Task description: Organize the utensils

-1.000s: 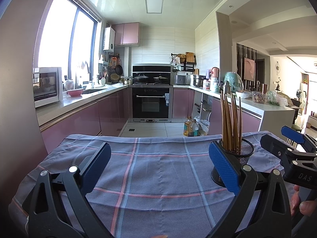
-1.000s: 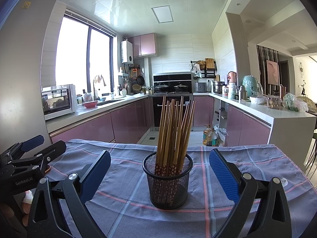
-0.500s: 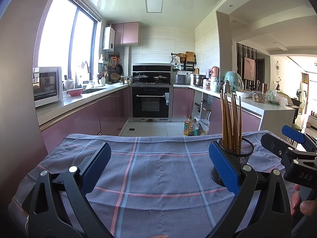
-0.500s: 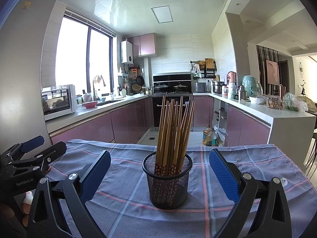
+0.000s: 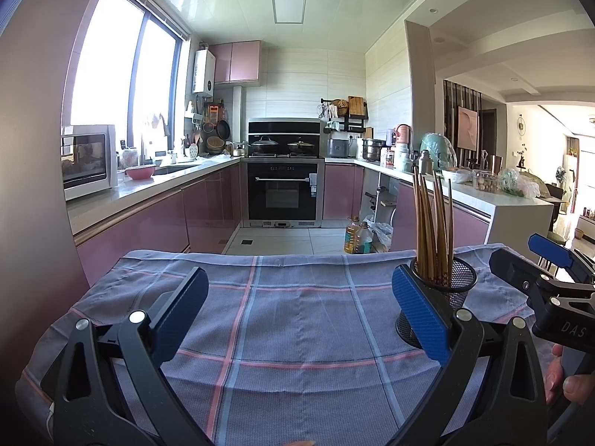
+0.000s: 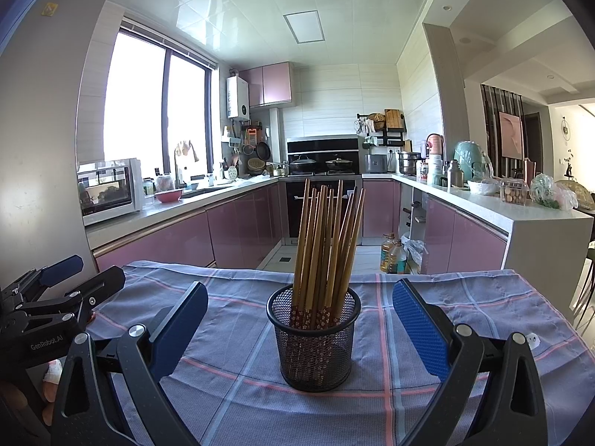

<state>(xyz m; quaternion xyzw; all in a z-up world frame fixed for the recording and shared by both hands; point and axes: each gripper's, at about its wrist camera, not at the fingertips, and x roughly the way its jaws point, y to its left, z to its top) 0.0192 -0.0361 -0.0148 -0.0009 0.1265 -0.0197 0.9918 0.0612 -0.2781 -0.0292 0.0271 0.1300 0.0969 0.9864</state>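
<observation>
Right wrist footage showed the mesh cup [image 6: 314, 338] of chopsticks [image 6: 325, 245] stood upright on the checked cloth [image 6: 465, 297], framed between the right gripper [image 6: 300, 325]'s wide-spread fingers, untouched. Left gripper [image 5: 300, 321] was likewise held spread apart, nothing gripped.

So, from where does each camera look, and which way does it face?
Left wrist: on the left gripper, facing the kitchen over the checked cloth; own open fingers, right gripper at right edge.
Right wrist: on the right gripper, facing the mesh holder of chopsticks; left gripper at left edge.
Shared: holder, chopsticks, cloth, oven.
</observation>
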